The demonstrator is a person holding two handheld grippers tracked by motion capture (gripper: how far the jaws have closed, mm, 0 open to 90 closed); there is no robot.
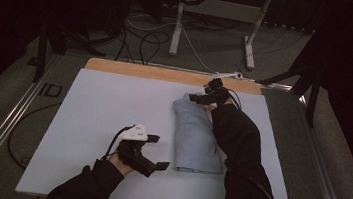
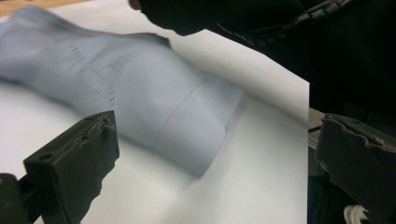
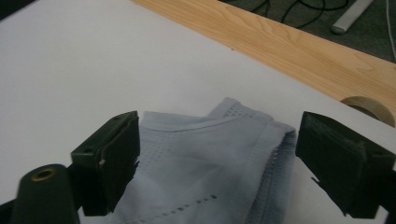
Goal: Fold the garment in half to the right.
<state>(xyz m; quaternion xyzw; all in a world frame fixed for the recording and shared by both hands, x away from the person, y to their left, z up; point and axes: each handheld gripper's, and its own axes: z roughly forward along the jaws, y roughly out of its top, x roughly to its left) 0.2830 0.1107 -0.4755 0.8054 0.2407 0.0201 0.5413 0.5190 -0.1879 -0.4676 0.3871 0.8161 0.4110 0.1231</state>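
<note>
Left claw [image 1: 157,152] released, empty — at 9 o'clock of folded light-blue garment [image 1: 195,137]; right claw [image 1: 203,98] gaping over its far hem. Soft, light, floppy fabric — pinch at hem/corners, both layers.

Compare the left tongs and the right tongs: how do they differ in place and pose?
The left tongs sit at the near end of the folded pale blue garment, beside it over the bare white sheet; the right tongs sit at its far end, with the cloth edge between their jaws. The left bear a white top; the right look all black. Both stand open.
</note>
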